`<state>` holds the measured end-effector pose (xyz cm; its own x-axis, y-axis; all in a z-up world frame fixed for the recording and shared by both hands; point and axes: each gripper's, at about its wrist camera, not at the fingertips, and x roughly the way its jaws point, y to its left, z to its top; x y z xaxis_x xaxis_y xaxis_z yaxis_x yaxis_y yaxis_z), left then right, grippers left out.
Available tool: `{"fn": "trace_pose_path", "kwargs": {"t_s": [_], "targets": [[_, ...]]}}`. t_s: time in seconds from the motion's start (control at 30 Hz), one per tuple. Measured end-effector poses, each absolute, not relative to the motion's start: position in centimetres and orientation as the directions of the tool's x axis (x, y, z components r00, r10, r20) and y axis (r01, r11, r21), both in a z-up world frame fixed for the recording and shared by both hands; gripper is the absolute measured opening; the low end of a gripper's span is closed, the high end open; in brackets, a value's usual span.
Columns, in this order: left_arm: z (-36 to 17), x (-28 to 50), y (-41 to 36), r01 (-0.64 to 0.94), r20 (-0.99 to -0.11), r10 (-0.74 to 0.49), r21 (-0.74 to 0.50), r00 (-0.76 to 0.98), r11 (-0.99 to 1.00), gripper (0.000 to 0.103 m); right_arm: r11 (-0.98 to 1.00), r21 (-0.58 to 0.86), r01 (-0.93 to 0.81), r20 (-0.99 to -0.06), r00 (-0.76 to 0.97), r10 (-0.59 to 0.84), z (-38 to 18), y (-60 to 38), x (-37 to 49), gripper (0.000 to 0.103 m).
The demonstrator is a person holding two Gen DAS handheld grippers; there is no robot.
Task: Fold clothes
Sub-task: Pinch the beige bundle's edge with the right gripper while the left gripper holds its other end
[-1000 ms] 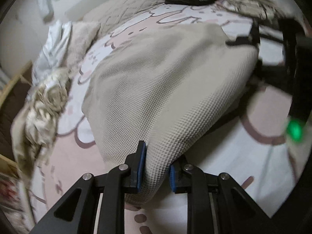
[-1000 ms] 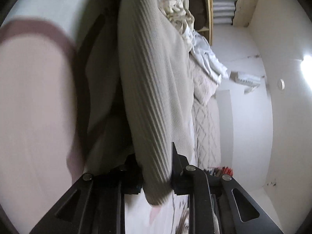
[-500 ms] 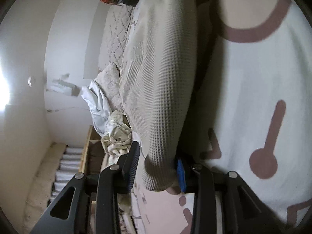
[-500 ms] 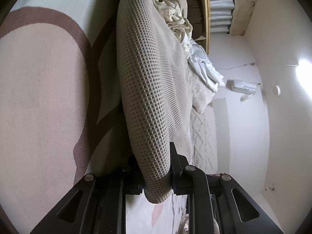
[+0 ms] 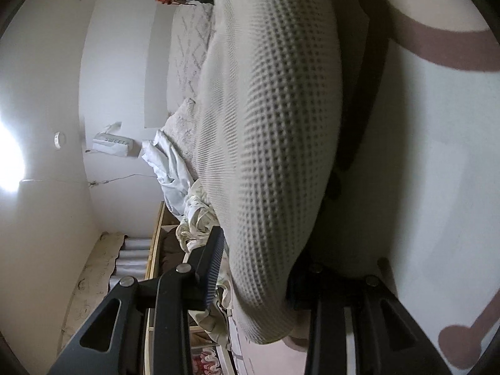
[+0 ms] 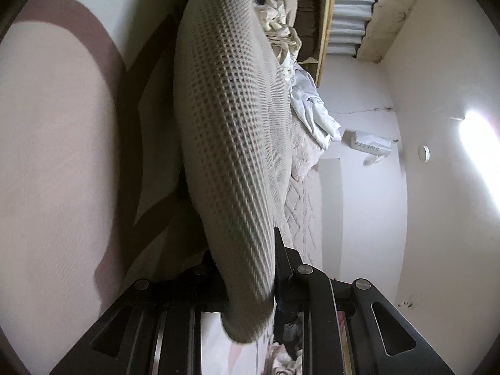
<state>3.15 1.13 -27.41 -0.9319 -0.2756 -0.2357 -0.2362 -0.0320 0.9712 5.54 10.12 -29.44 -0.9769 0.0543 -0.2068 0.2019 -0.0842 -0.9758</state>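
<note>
As both views have rolled sideways, left gripper (image 5: 250,276) and right gripper (image 6: 248,284) stay clamped on waffle-knit garment (image 5: 268,131).

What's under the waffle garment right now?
The garment hangs stretched between both grippers, left and right. Beneath it is the pink and white patterned bedspread, in the garment's shadow. Whatever lies directly behind the fabric is hidden.

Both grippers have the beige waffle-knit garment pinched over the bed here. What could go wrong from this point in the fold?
1. The left gripper holds the waffle-knit garment near its edge, with little cloth past the fingers; a tug might pull it free.
2. The right gripper clamps a thick bunched roll, so layers may slip unevenly.
3. The crumpled laundry lies close beside the garment and could snag.
</note>
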Motion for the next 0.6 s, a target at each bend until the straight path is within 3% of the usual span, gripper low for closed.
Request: {"fn": "trace_pose_path", "kwargs": {"t_s": [0.6], "targets": [[-27.9,3.7,-0.4,-0.245,-0.225,-0.23,0.967,-0.947,0.066,0.033,-0.119,-0.967,0.226,-0.231,-0.972,0.031,-28.7,10.0,4.3,0.022]]}}
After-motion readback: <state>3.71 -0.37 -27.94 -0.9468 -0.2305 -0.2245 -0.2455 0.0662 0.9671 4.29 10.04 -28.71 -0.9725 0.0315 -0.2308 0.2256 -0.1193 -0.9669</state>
